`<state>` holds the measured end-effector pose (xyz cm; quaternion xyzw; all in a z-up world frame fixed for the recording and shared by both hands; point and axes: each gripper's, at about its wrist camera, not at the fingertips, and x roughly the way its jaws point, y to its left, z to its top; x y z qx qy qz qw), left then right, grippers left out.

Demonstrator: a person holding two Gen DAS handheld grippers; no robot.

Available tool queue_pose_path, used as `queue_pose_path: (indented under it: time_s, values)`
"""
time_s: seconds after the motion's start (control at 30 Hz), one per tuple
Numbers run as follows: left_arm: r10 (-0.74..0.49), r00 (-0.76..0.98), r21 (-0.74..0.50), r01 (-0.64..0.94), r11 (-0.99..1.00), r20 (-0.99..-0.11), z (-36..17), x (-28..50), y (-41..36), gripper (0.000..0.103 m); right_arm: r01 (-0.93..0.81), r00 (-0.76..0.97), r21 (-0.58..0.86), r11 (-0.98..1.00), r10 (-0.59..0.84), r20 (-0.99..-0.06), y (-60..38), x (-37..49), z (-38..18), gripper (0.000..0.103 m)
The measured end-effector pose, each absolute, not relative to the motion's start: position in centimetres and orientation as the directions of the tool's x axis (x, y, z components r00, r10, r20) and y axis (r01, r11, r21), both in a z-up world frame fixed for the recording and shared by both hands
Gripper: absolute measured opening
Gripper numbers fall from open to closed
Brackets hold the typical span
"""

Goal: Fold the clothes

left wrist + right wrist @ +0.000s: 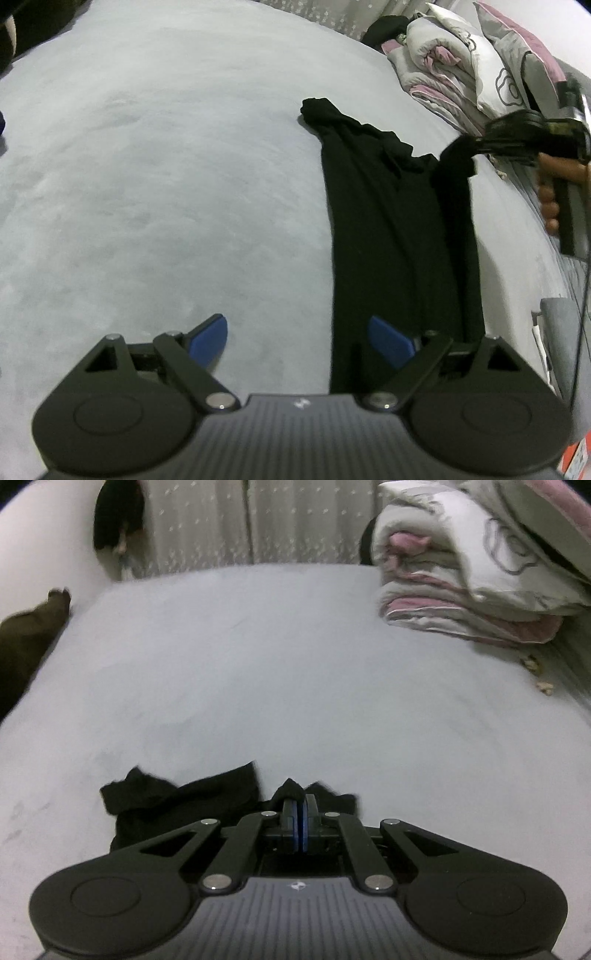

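A black garment (391,229) lies in a long narrow strip on the grey bed sheet (166,184), at the right in the left wrist view. My left gripper (299,336) is open and empty, low over the sheet at the garment's near end; its right blue pad (388,341) is over the cloth. My right gripper (476,142) is shut on the garment's far right corner and lifts it a little. In the right wrist view the right gripper (298,805) has its blue pads pressed together on black cloth (177,797).
A stack of folded grey, white and pink bedding (461,70) sits at the far right of the bed; it also shows in the right wrist view (472,576). A brown cushion (29,638) lies at the left edge. Curtains (229,520) hang behind the bed.
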<state>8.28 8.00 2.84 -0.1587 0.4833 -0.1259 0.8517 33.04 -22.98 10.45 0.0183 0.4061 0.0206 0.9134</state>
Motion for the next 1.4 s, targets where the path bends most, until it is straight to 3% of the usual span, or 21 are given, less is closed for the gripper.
queue_pose_path:
  time_s: [0.07,0.13,0.27,0.33,0.53,0.67,0.73,0.8,0.87,0.9,0.93,1.1,1.3,1.4]
  values:
    - [-0.368,0.500,-0.394,0.058,0.917,-0.784,2.9,8.3,8.1,0.088,-0.029,0.653,0.030,0.999,0.042,-0.757,-21.6,33.7,9.9,0.010]
    - [-0.370,0.498,-0.395,0.059,0.917,-0.784,3.0,8.3,8.1,0.088,-0.031,0.677,0.032,0.999,0.044,-0.735,-21.7,33.1,9.4,0.037]
    - [-0.378,0.496,-0.398,0.069,0.915,-0.782,3.1,8.3,8.0,0.088,0.028,0.743,0.116,0.993,0.057,-0.667,-24.8,30.8,8.8,0.044]
    - [-0.383,0.494,-0.399,0.078,0.913,-0.780,3.2,8.3,7.9,0.088,0.056,0.758,0.174,0.983,0.072,-0.648,-26.5,29.9,8.3,0.044]
    - [-0.369,0.492,-0.381,0.080,0.921,-0.789,3.0,8.3,7.4,0.088,-0.074,0.757,0.139,0.988,0.146,-0.637,-25.7,29.2,6.9,0.044]
    - [-0.370,0.491,-0.379,0.086,0.921,-0.789,3.0,8.3,7.5,0.088,-0.179,0.747,-0.009,0.984,0.130,-0.652,-23.3,30.0,6.1,0.044]
    - [-0.372,0.489,-0.380,0.087,0.921,-0.789,2.9,8.3,7.6,0.088,-0.075,0.723,-0.008,0.997,0.049,-0.689,-24.4,30.8,5.0,0.045]
    - [-0.373,0.488,-0.381,0.087,0.920,-0.789,2.9,8.4,7.7,0.088,0.050,0.690,0.163,0.985,0.084,-0.719,-27.0,31.1,3.3,0.044]
    - [-0.375,0.488,-0.381,0.090,0.920,-0.788,3.0,8.3,7.7,0.088,0.065,0.699,0.275,0.959,0.153,-0.699,-28.4,30.3,2.2,0.034]
    - [-0.375,0.488,-0.381,0.092,0.920,-0.788,3.0,8.3,7.7,0.088,0.059,0.714,0.254,0.965,0.137,-0.687,-28.1,30.0,2.5,0.014]
    - [-0.375,0.489,-0.380,0.093,0.920,-0.788,3.0,8.3,7.7,0.088,0.054,0.729,0.232,0.971,0.121,-0.674,-27.9,29.6,2.7,0.006]
    - [-0.365,0.488,-0.370,0.090,0.925,-0.793,2.8,8.3,7.5,0.088,-0.009,0.783,0.088,0.996,0.062,-0.619,-25.3,28.4,5.2,0.006]
    - [-0.364,0.494,-0.375,0.081,0.924,-0.789,3.0,8.3,7.8,0.088,-0.178,0.779,0.294,0.939,0.317,-0.541,-20.8,26.6,7.8,0.006]
    - [-0.364,0.498,-0.378,0.075,0.923,-0.787,3.1,8.3,8.0,0.088,-0.246,0.708,0.235,0.940,0.340,-0.619,-17.3,26.9,6.3,0.006]
